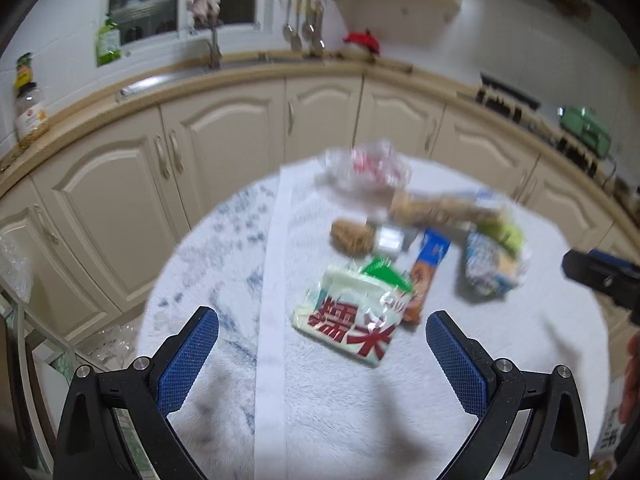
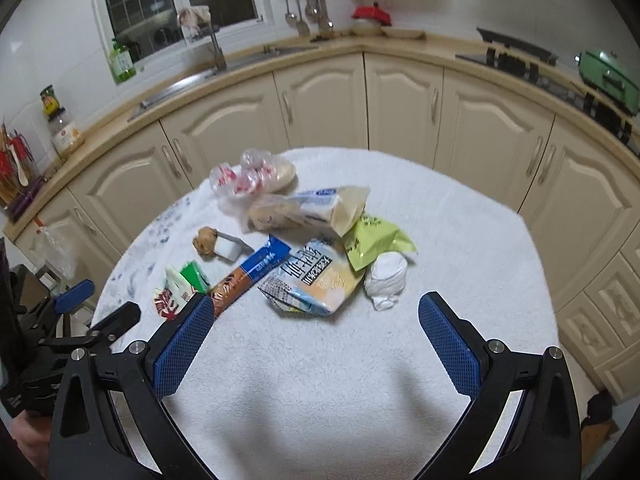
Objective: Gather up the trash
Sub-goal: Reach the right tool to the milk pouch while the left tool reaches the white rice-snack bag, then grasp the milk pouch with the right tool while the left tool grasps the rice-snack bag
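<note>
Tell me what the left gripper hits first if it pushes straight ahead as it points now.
Most likely the white packet with red characters: it lies on the cloth-covered table just beyond the open left gripper, roughly centred between the fingers. Depth is uncertain; angled down, it might touch the cloth first.

Left tool (image 1: 322,334), right tool (image 2: 316,316): agape.
</note>
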Available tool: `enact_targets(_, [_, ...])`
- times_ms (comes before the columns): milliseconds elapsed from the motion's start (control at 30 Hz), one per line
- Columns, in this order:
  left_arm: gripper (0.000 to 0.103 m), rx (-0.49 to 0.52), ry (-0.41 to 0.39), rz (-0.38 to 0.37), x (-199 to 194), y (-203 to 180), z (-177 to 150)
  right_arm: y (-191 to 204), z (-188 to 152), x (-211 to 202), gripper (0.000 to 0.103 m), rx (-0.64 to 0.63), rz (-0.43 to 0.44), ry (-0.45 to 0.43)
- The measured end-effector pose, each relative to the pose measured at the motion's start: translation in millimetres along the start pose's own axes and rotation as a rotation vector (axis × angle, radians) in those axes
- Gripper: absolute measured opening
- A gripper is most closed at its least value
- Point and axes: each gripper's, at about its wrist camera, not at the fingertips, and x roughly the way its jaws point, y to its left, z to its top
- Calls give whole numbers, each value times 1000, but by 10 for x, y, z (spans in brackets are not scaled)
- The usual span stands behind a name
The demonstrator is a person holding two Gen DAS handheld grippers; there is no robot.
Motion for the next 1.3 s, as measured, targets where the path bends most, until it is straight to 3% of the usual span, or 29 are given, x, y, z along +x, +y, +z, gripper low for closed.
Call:
enact_targets(233, [102, 93, 86, -52, 564, -38, 311, -12, 5, 238, 103, 7, -12, 50])
enact_targets(433, [102, 71, 136, -123, 956, 78, 492, -15, 42, 502, 103, 39, -4, 90])
enact_targets(533, [99, 80, 131, -141, 1020, 66, 597, -44, 67, 664, 103, 84, 2, 110])
enact_targets(667, [81, 101, 117, -155, 1089, 28, 617, -21, 141, 872, 100, 120, -6, 119])
enact_targets(833, [75, 100, 94, -148, 1068, 6, 481, 129, 178, 1055, 94, 54, -118, 118])
enact_targets(933, [74, 91, 87, -146, 1053, 23, 464, 181, 113, 1059, 88, -7, -155, 108])
enact_targets(1067, [74, 86, 83, -136, 1057, 27, 455, 120, 43, 971, 84, -11, -126, 103])
enact_targets(1167, [84, 89, 91, -107, 993, -29, 369, 110, 35, 969, 84, -8, -122, 112])
enact_targets(1300, [73, 98, 80, -100, 956, -62, 339, 215, -37, 1084, 86, -65, -168, 118])
